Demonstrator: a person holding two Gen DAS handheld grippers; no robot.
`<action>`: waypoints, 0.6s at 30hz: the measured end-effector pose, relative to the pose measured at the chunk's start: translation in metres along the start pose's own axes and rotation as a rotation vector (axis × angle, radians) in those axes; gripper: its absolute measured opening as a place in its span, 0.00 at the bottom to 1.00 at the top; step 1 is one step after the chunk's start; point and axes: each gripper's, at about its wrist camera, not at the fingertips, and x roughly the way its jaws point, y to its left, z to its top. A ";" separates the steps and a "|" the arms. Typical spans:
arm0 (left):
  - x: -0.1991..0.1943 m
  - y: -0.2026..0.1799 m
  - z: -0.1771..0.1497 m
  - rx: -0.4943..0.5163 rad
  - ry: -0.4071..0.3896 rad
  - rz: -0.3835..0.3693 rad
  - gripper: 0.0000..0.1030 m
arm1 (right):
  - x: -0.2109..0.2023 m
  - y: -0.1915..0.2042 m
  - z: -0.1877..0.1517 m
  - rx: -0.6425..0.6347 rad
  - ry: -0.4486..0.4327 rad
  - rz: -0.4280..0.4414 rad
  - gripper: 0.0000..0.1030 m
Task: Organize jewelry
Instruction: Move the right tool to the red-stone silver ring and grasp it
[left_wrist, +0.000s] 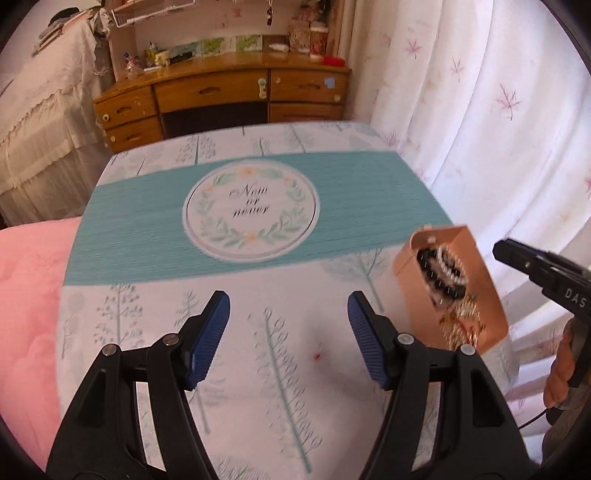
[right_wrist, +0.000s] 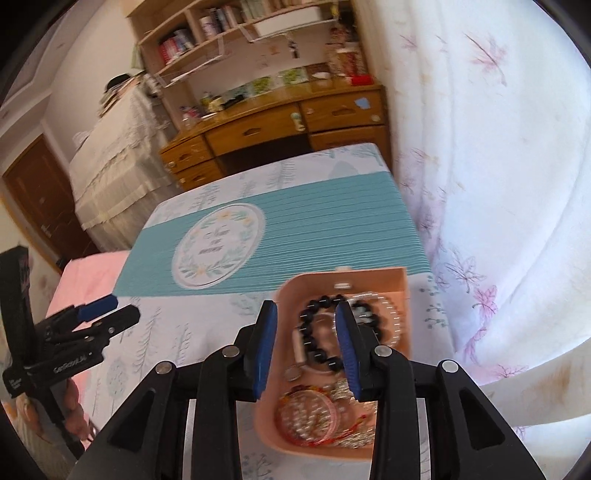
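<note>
I had the right gripper (right_wrist: 306, 347) directly over the pink jewelry box (right_wrist: 369, 280) on the printed table (right_wrist: 184, 332), jaws parted, gripping nothing, the black bead bracelet (right_wrist: 317, 332) below them. My left gripper (left_wrist: 288, 339), spread and empty, sat farther left.

Right gripper (right_wrist: 306, 347), jaws apart, above pink jewelry box (right_wrist: 369, 280) of bracelets (right_wrist: 317, 332).
</note>
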 end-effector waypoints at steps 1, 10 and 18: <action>-0.002 0.004 -0.003 -0.008 0.017 0.002 0.62 | -0.001 0.009 -0.002 -0.014 0.003 0.012 0.32; -0.016 0.034 -0.034 -0.062 0.027 0.059 0.62 | 0.015 0.098 -0.037 -0.173 0.095 0.142 0.32; -0.003 0.056 -0.057 -0.108 0.058 0.084 0.62 | 0.080 0.147 -0.087 -0.258 0.280 0.184 0.32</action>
